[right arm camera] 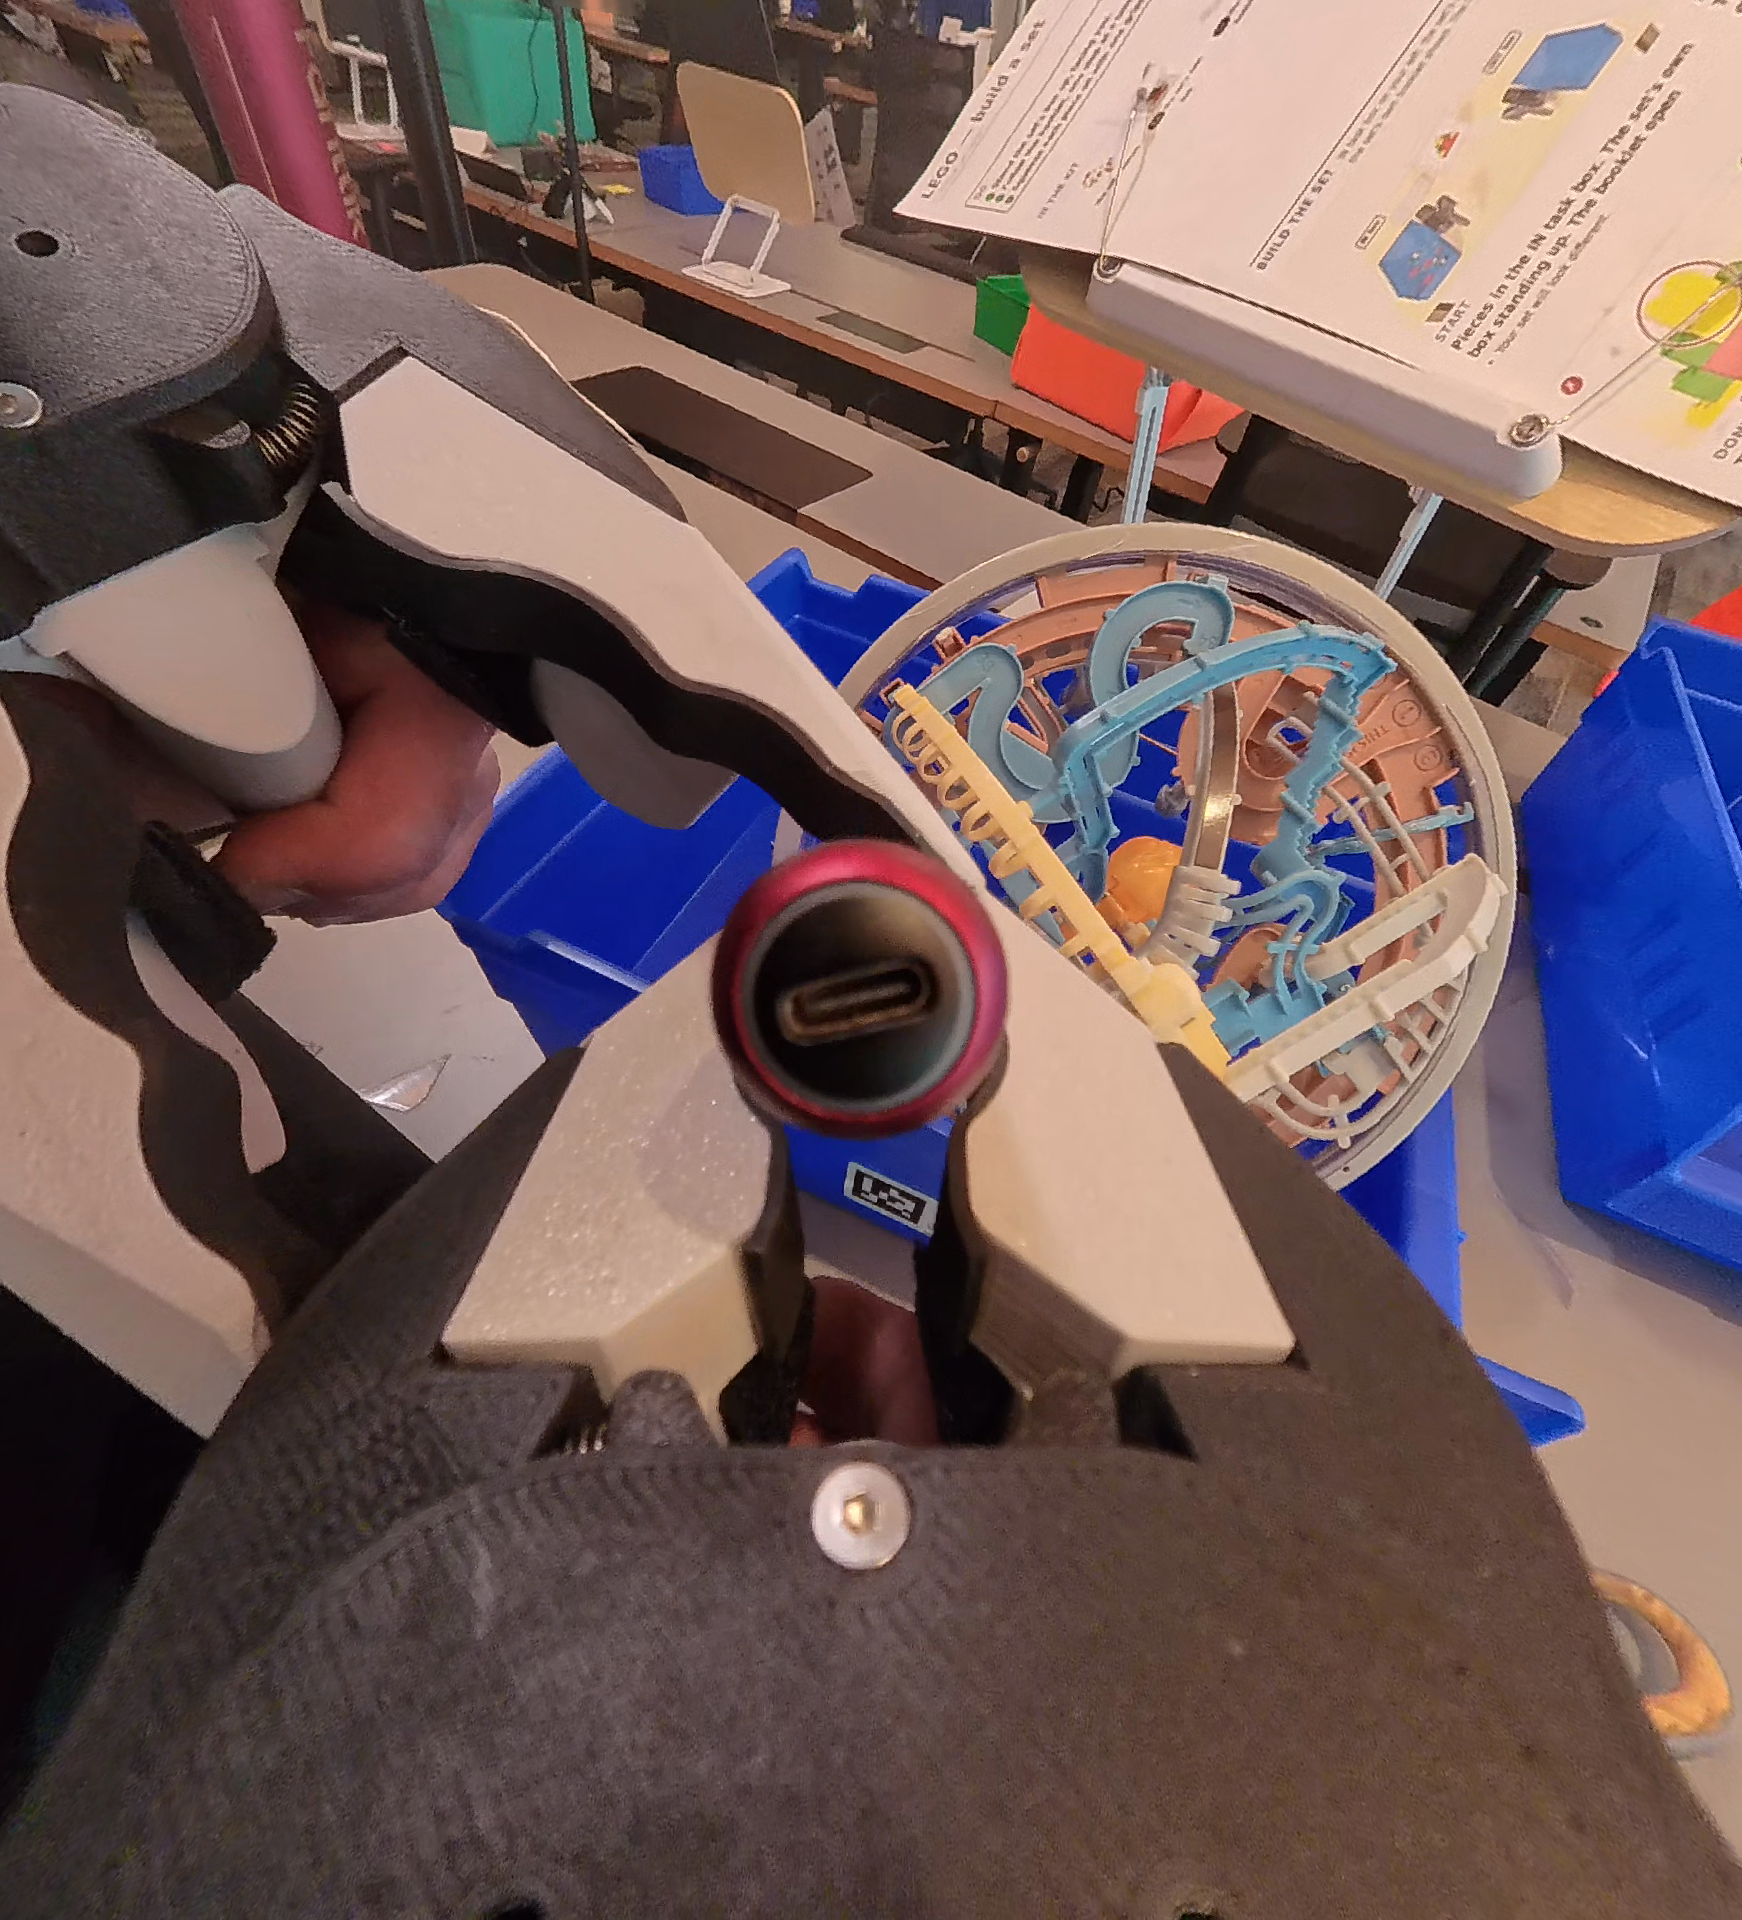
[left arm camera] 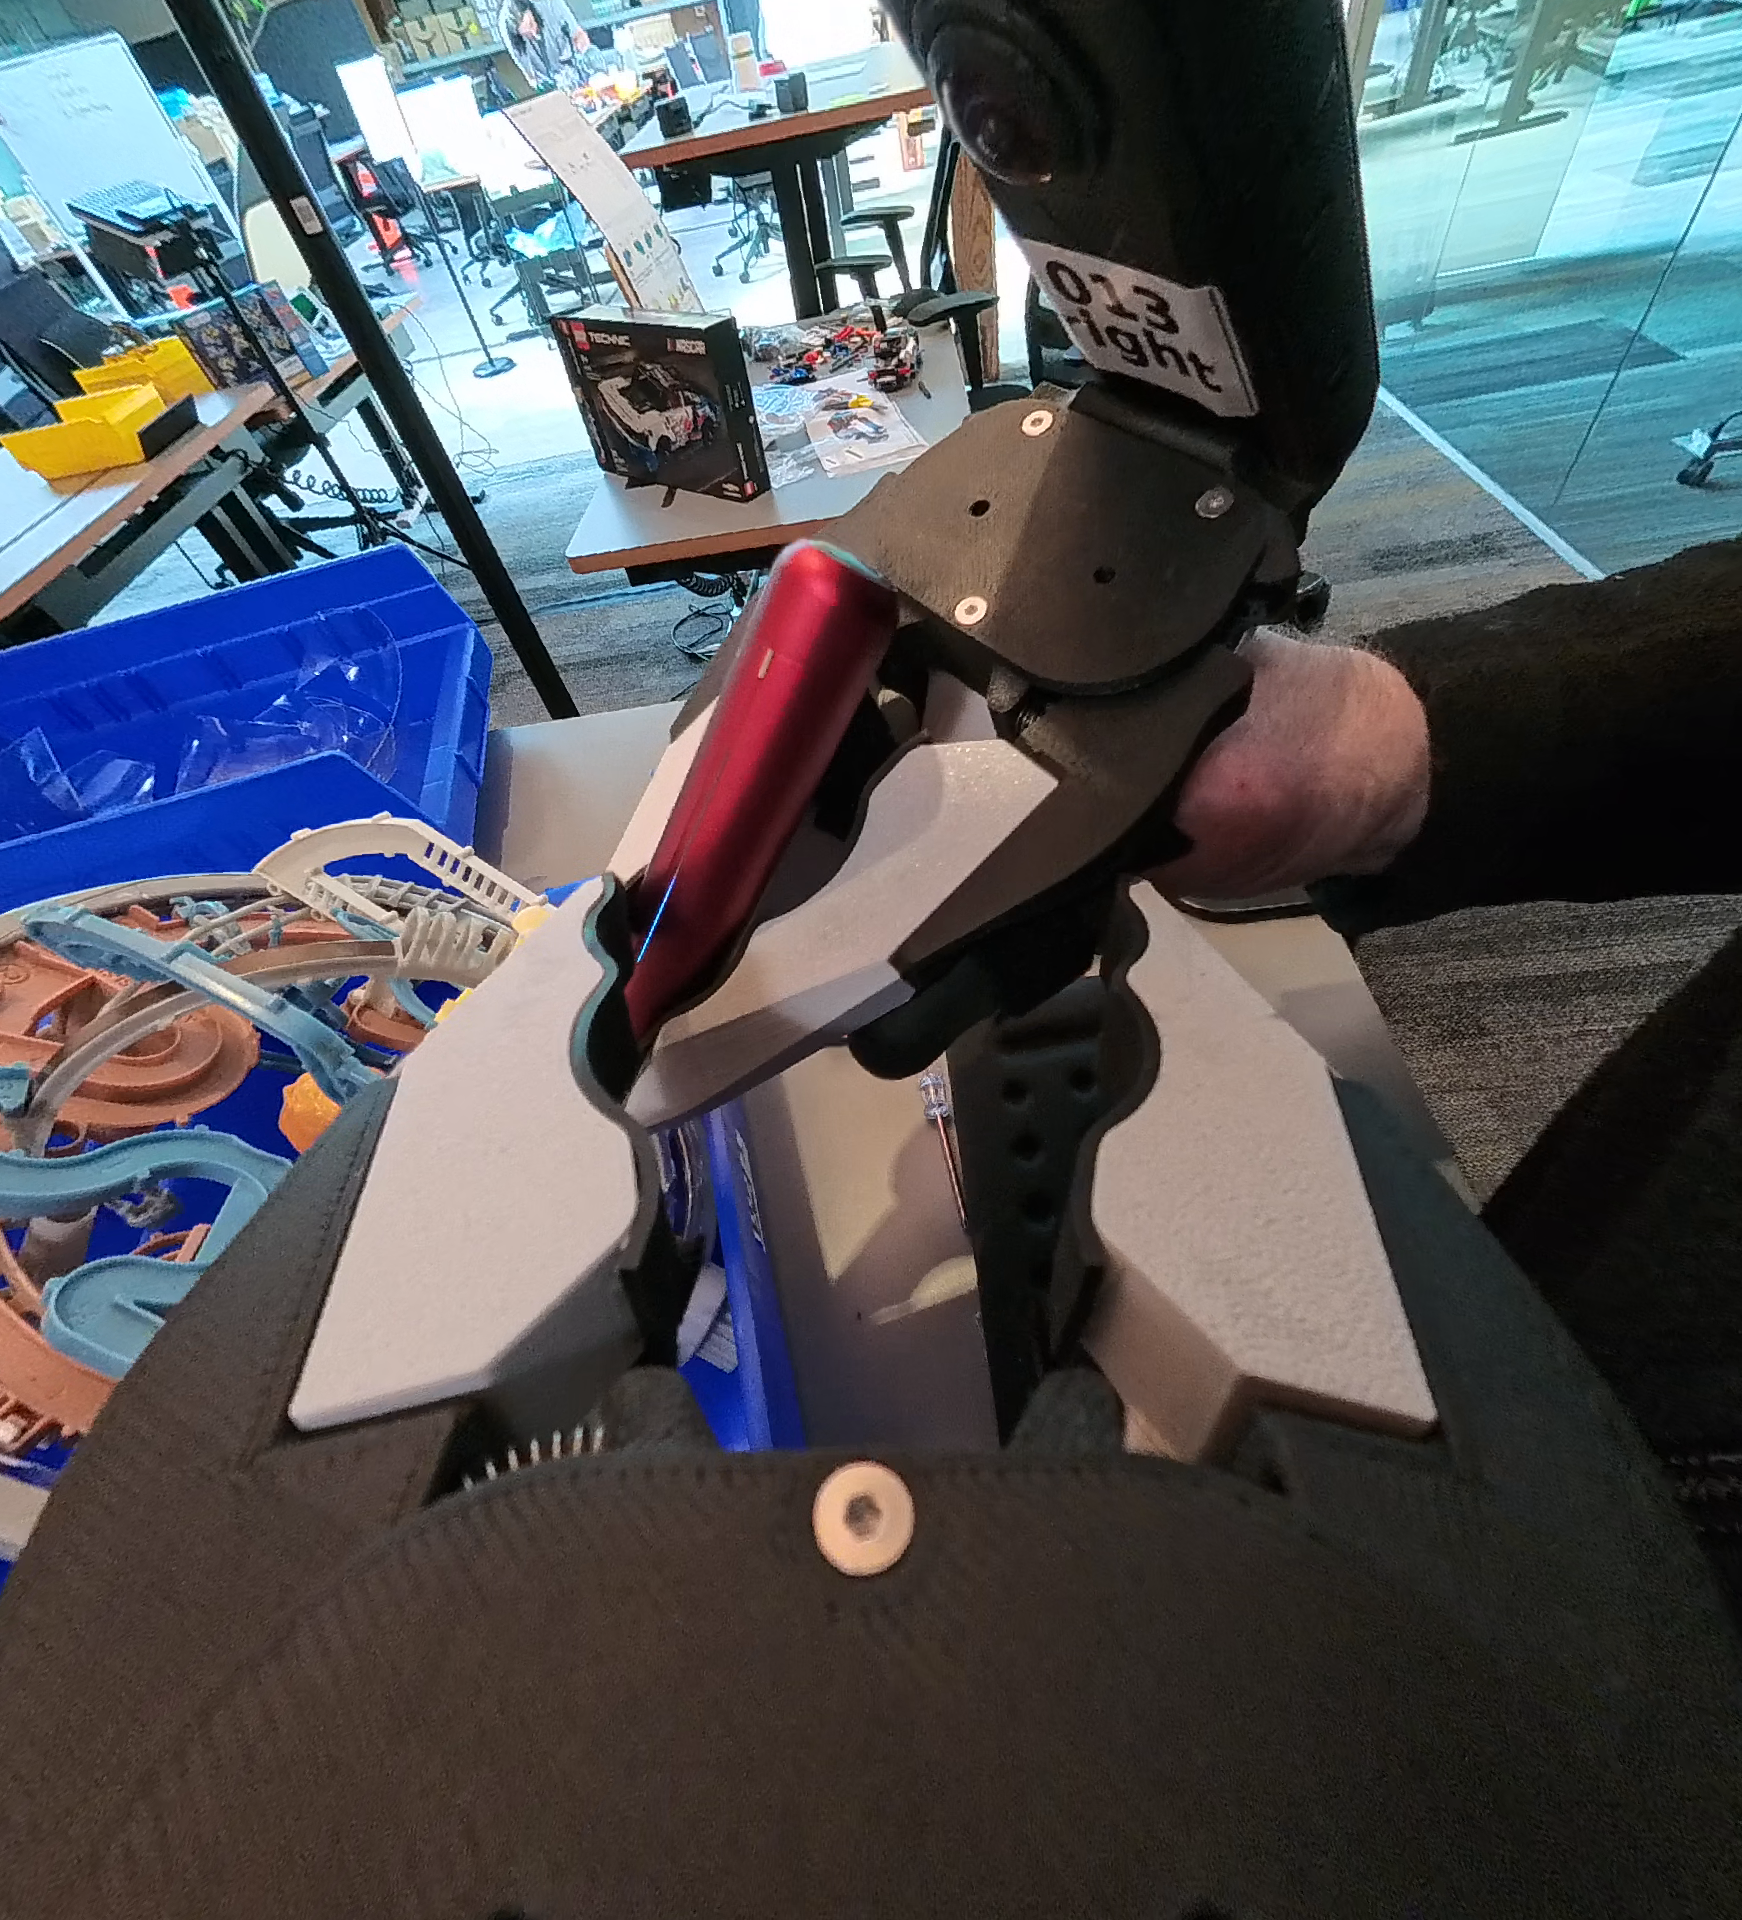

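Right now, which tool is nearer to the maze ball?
Left. The left tool is open right beside the maze ball, one finger next to it. The right tool, shut on the red cylinder, is farther back.

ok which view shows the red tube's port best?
Right wrist view: the red tube points end-on at the camera, port fully visible, held in the right gripper. Left wrist view shows only the tube's side; port hidden.

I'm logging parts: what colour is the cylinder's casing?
Metallic red on the cylinder, held in the right gripper; clearest in the left wrist view.
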Demonstrator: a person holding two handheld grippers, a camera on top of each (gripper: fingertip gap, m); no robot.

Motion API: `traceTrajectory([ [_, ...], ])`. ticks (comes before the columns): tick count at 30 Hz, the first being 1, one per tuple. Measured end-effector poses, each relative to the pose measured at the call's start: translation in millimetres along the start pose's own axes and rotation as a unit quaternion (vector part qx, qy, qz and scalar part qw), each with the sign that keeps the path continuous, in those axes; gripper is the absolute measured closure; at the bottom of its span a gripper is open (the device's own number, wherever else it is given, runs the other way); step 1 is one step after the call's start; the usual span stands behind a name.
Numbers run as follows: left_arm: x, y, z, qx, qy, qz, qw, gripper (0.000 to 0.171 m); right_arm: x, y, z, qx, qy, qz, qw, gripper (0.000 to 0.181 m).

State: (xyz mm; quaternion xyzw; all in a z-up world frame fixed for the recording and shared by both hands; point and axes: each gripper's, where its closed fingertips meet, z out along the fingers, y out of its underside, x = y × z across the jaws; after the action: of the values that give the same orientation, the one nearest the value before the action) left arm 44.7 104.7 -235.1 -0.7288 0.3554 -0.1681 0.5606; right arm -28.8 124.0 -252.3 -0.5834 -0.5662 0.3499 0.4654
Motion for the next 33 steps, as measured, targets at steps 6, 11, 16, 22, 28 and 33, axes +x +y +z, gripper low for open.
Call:
traceTrajectory([
  [6,0.3,2.2,1.2,0.0,0.004,-0.005,1.0,0.083,0.1,3.0,0.8,-0.002,-0.002,0.002,1.0,0.162],
  [11,1.3,2.6,1.7,0.0,0.005,-0.006,1.0,0.083,0.0,4.0,0.1,-0.001,-0.001,0.001,1.0,0.162],
  [16,1.5,3.9,2.3,-0.002,0.007,-0.008,1.0,0.083,0.3,5.1,0.5,0.001,0.001,0.003,1.0,0.162],
  [22,2.2,5.1,2.0,-0.004,0.008,-0.008,1.0,0.083,0.0,6.4,0.8,-0.003,0.004,-0.001,1.0,0.162],
  [28,0.9,8.4,-5.4,-0.002,0.003,-0.022,1.0,0.084,-2.1,6.7,3.8,-0.009,0.01,-0.011,1.0,0.161],
  [33,-4.8,15.5,-16.1,-0.01,0.001,-0.056,0.998,0.092,-2.0,7.3,4.2,-0.015,0.015,-0.016,1.0,0.162],
])
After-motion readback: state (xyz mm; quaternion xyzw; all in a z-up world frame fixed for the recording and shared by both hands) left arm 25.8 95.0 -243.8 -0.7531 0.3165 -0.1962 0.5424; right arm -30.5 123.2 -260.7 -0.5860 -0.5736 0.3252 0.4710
